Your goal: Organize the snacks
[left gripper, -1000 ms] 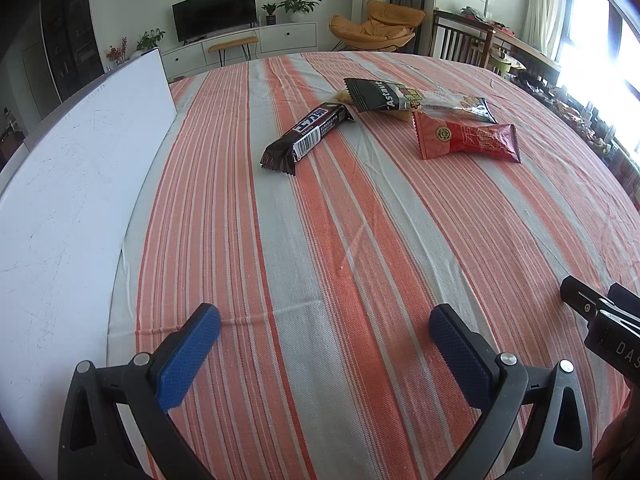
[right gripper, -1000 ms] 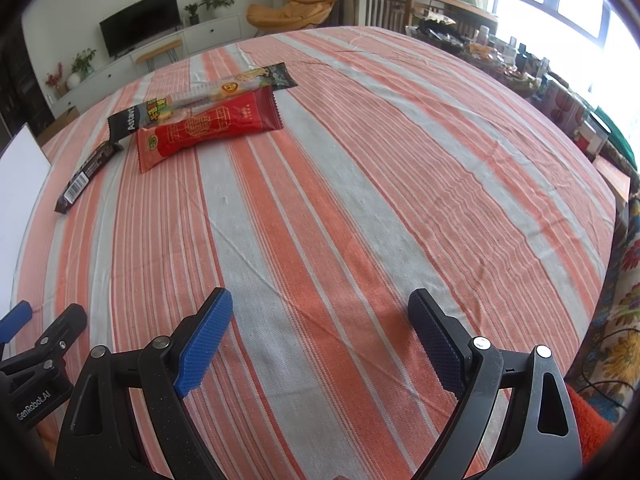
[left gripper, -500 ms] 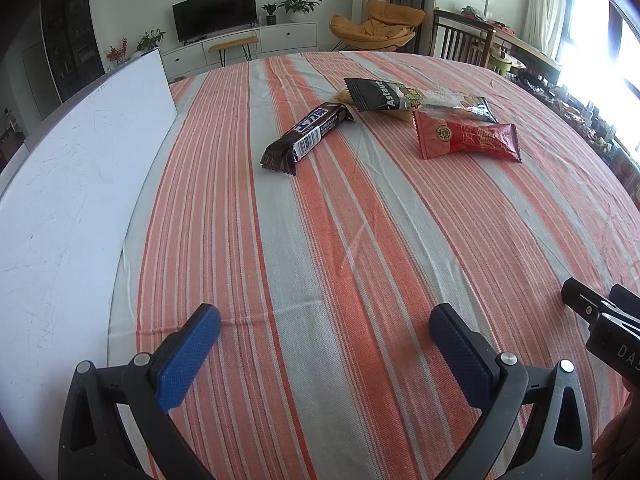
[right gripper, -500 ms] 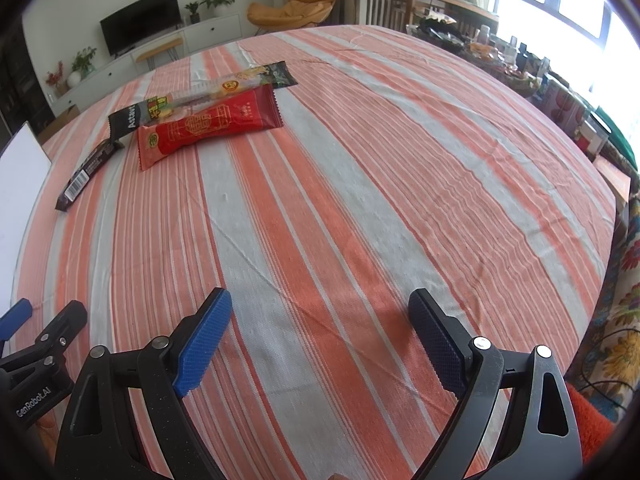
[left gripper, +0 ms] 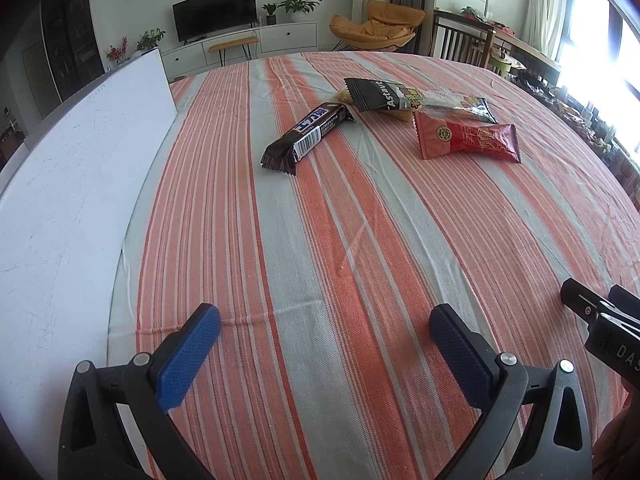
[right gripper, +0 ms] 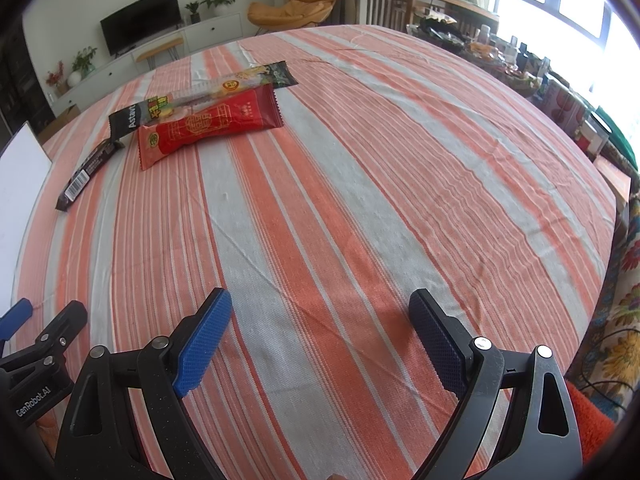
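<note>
A white board [left gripper: 76, 184] lies along the tabletop's [left gripper: 360, 240] left edge, the left tongs [left gripper: 325, 338] and right tongs [right gripper: 320, 330] both hover released near its front edge, and toward the far edge a dark chocolate bar [left gripper: 306, 138], a black Astavt packet [left gripper: 416, 100] and a red snack packet [left gripper: 466, 140] cluster together.

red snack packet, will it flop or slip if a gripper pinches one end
The red snack packet looks puffed in the middle with flat crimped ends, so it would probably sag somewhat. Its glossy film may slip between pads. It lies flat, so rolling seems unlikely.
</note>
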A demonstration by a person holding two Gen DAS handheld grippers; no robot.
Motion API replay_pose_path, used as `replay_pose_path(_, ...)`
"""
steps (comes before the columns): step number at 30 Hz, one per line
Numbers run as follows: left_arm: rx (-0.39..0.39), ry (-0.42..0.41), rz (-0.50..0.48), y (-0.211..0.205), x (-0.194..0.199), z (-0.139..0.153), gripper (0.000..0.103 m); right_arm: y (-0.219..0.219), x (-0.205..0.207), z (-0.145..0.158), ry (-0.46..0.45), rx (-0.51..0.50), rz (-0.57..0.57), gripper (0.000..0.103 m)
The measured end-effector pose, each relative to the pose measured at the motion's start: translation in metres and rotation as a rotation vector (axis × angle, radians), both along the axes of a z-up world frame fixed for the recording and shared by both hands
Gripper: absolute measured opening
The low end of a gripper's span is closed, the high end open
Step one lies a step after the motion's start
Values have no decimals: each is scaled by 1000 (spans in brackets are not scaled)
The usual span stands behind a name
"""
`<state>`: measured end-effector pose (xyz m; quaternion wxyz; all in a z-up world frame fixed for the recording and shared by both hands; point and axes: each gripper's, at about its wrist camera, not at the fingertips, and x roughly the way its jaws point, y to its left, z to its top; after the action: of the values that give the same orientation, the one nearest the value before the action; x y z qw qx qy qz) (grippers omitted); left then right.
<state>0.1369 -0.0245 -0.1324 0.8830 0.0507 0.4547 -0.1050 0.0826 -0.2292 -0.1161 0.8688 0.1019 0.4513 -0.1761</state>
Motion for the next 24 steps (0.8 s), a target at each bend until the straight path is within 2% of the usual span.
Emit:
replay_pose_path(10, 7, 11, -10, 0, 2, 1, 103, 0, 0, 0, 1, 1, 2, 93)
replay_pose_path(21, 36, 130, -84, 0, 10, 5, 103, 0, 0, 0, 1, 1, 1, 94)
replay_pose_path(24, -8, 148, -88, 2, 12, 16, 103, 0, 0, 0, 1, 1, 1, 94)
